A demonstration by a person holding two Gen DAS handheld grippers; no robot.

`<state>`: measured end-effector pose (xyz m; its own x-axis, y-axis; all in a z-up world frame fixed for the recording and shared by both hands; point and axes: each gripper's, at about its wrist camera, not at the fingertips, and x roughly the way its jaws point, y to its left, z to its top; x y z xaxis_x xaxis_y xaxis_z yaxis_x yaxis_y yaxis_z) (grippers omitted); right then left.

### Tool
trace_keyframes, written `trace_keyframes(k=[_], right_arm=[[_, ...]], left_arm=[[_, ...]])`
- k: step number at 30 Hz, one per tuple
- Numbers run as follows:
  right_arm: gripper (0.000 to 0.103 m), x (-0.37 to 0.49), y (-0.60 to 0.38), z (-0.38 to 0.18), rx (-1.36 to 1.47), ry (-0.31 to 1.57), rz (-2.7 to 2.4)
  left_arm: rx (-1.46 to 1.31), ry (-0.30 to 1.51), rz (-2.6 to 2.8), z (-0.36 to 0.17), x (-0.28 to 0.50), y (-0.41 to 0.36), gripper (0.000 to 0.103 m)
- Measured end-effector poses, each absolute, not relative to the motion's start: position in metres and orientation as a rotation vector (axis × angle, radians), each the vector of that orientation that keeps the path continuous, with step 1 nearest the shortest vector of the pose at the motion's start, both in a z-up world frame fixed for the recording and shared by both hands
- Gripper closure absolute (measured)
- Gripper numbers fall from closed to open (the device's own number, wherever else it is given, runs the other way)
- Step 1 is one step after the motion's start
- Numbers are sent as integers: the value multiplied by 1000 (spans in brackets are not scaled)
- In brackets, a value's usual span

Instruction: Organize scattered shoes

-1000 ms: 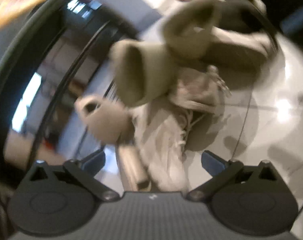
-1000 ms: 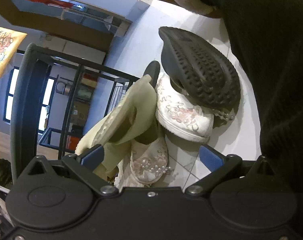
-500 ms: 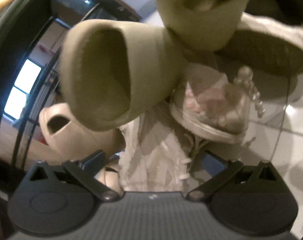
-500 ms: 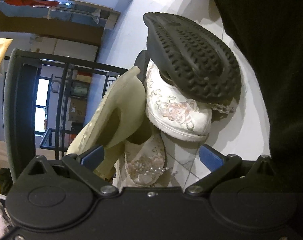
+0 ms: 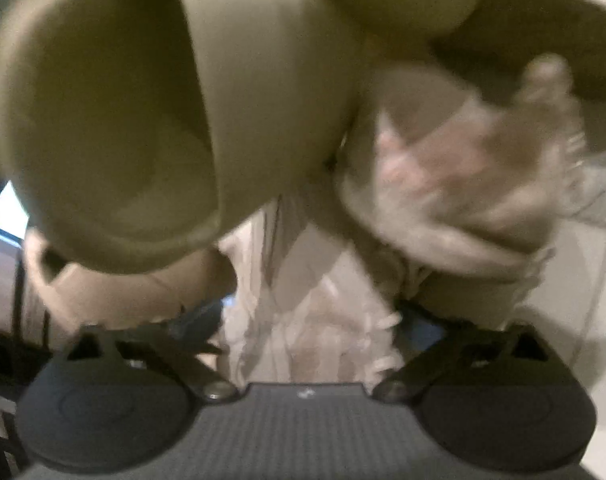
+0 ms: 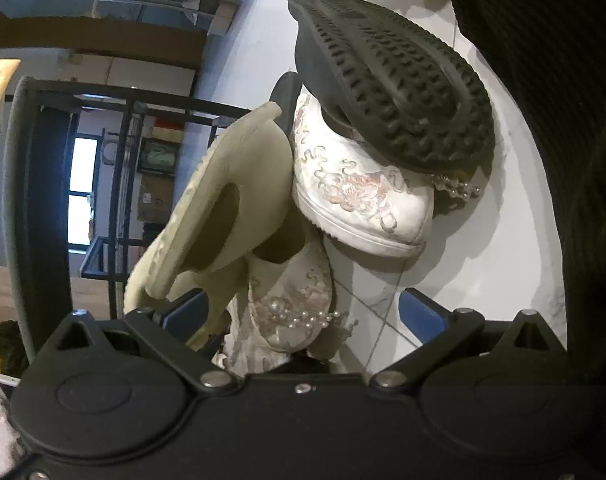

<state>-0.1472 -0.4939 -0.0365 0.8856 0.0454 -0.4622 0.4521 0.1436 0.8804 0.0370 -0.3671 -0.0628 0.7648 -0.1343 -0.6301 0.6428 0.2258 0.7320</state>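
Left gripper (image 5: pixel 309 328) jaws closing around white lace-up fabric shoe (image 5: pixel 303 300), pads not visibly pressing. Beige foam slipper (image 5: pixel 143 120) just above, blurred. Right gripper (image 6: pixel 299 312) spread wide over pearl-trimmed embroidered shoe (image 6: pixel 291 300), not gripping; black ridged-sole slipper (image 6: pixel 391 92) atop shoe pile on white tiled floor (image 6: pixel 483 264).

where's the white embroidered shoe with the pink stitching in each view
Left wrist: blurred, right of centre, the white embroidered shoe beside the beige slipper.
Right wrist: centre right, under the upturned black slipper.
Shared landmark: the beige slipper, just left of it in both.
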Motion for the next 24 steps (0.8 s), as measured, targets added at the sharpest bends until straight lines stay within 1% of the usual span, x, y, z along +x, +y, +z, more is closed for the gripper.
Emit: trace_keyframes(k=[3, 4, 5, 9, 10, 11, 12, 15, 20, 22, 24], right_arm=[[0, -147, -495, -37, 1411, 432, -309], [0, -147, -495, -37, 1412, 432, -311], [0, -146, -495, -38, 1412, 433, -311], [0, -145, -495, -38, 1413, 442, -312], [0, -144, -495, -39, 1413, 444, -313], [0, -144, -495, -39, 1414, 446, -313], [0, -144, -495, -39, 1414, 447, -314], [0, -143, -495, -40, 1415, 448, -319], [0, -140, -496, -41, 1418, 449, -323], [0, -140, -496, -42, 1422, 450, -323], [0, -140, -497, -42, 1423, 448, -324]], left_arm=[[1310, 449, -571, -70, 36, -370, 8], [1334, 434, -565, -71, 37, -372, 4], [1359, 420, -560, -73, 38, -375, 1], [1396, 420, -563, -73, 44, -383, 1], [1389, 431, -569, -72, 45, -383, 2], [1354, 470, -590, -67, 51, -383, 13], [1321, 504, -607, -62, 55, -382, 14], [1268, 527, -611, -54, 59, -378, 20], [1147, 574, -668, -32, 56, -358, 24], [1062, 618, -695, -21, 54, -349, 25], [903, 709, -722, -4, 52, -335, 26]])
